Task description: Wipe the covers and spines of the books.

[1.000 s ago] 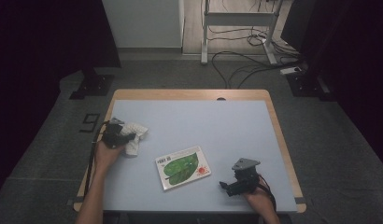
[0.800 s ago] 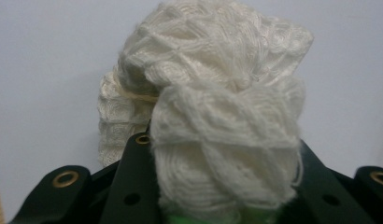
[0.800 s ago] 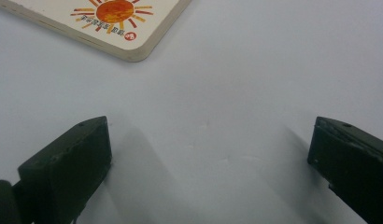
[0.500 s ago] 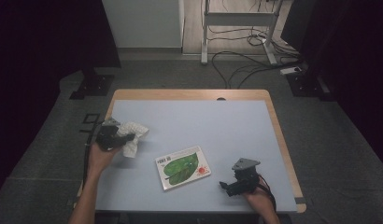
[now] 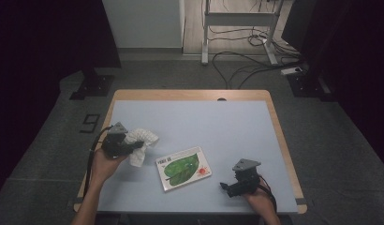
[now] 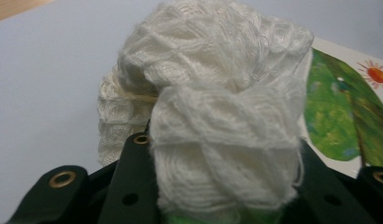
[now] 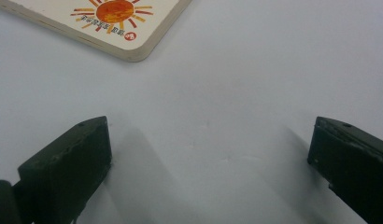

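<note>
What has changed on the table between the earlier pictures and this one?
The left gripper, shut on the white cloth, has carried it up off the table, slightly nearer the person and the picture book. The book lies where it was, and the right gripper rests in place with jaws apart.

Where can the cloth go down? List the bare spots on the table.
Free: the whole far half of the table, beyond the book, and the strip between the book and the right tongs. Crowded: the near-left, where the left tongs grip the cloth beside the book.
</note>
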The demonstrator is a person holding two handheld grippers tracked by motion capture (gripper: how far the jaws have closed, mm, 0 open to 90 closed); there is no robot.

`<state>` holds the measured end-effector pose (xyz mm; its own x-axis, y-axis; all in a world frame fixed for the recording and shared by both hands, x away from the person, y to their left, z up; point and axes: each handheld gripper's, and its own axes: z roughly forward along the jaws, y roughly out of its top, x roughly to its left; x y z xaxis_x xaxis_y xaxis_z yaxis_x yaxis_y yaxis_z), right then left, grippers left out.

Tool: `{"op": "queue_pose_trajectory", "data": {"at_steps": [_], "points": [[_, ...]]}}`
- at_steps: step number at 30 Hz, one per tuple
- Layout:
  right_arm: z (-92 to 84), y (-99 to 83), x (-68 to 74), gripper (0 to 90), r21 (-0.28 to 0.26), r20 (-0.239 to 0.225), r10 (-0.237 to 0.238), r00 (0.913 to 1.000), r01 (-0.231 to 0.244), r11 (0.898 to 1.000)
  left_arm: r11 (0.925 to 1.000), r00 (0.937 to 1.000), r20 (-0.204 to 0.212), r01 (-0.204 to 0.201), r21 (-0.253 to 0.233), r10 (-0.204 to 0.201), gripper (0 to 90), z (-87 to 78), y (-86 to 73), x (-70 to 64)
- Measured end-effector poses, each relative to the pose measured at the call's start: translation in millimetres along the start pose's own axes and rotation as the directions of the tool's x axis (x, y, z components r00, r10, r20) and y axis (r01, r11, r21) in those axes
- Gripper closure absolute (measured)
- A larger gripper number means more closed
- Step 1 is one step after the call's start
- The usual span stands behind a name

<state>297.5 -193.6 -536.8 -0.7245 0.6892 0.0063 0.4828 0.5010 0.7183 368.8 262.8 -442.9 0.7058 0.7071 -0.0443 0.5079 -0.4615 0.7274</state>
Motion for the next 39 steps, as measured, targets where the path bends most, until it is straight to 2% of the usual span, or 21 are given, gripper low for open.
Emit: {"op": "queue_pose_trajectory", "data": {"at_steps": [6, 14, 19, 28, 32, 35, 39], "points": [[0.0, 0.0, 0.0, 0.0, 0.0, 0.0, 0.0, 1.0, 0.0, 1.0, 0.9996, 0.9988, 0.041, -0.026, -0.007, 0.026, 66.4, 1.5, 2.1, -17.0], [0.0, 0.0, -0.1, 0.0, -0.001, 0.0, -0.001, 1.0, 0.001, 1.0, 0.9977, 0.994, 0.086, -0.068, -0.003, 0.068, 66.0, 8.7, 3.5, -37.6], [0.0, 0.0, 0.0, 0.0, 0.0, 0.0, 0.0, 1.0, 0.0, 1.0, 0.9961, 0.9918, 0.095, -0.087, 0.011, 0.085, 66.0, 19.2, 2.8, -46.8], [0.0, -0.1, -0.1, 0.0, 0.0, -0.002, -0.001, 1.0, 0.001, 1.0, 0.9913, 0.9884, 0.104, -0.117, 0.06, 0.11, 65.9, 41.4, -4.1, -58.5], [0.0, -0.1, 0.0, 0.0, -0.001, -0.001, -0.001, 1.0, 0.001, 1.0, 0.9906, 0.988, 0.114, -0.113, 0.076, 0.104, 65.8, 49.0, -10.2, -60.2], [0.0, -0.1, 0.0, 0.0, -0.001, -0.001, -0.001, 1.0, 0.001, 1.0, 0.9891, 0.9892, 0.102, -0.115, 0.092, 0.106, 65.4, 54.3, -14.5, -61.1], [0.0, -0.1, 0.0, 0.0, -0.001, -0.001, 0.0, 1.0, 0.0, 1.0, 0.9907, 0.9907, 0.1, -0.101, 0.092, 0.091, 65.0, 59.6, -18.7, -60.8]]}}
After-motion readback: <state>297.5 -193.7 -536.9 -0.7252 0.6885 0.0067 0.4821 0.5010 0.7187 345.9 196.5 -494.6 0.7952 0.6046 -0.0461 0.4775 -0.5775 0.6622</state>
